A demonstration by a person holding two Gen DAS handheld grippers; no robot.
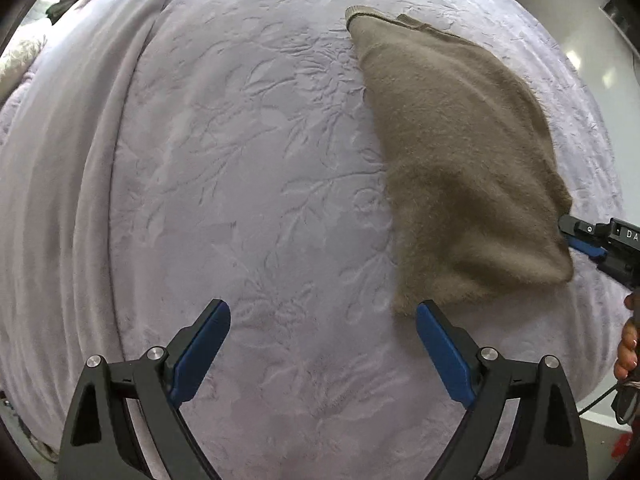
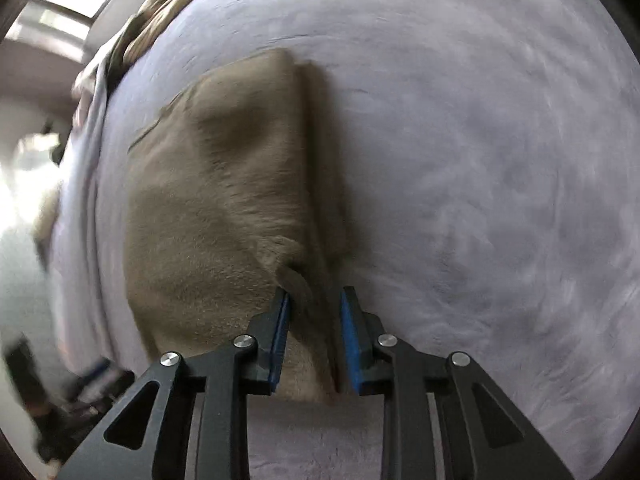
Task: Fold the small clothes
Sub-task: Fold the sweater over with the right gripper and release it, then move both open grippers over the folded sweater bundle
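Nearest me, the left gripper hangs wide open over the lilac bedspread, its 2 fingers holding nothing. Just beyond its right finger lies the brown fuzzy garment, folded on the bed. The right gripper stands part open astride the garment's near edge; I cannot tell whether its pads press on it. A snagged pad could drag the fold apart. No containers in sight.
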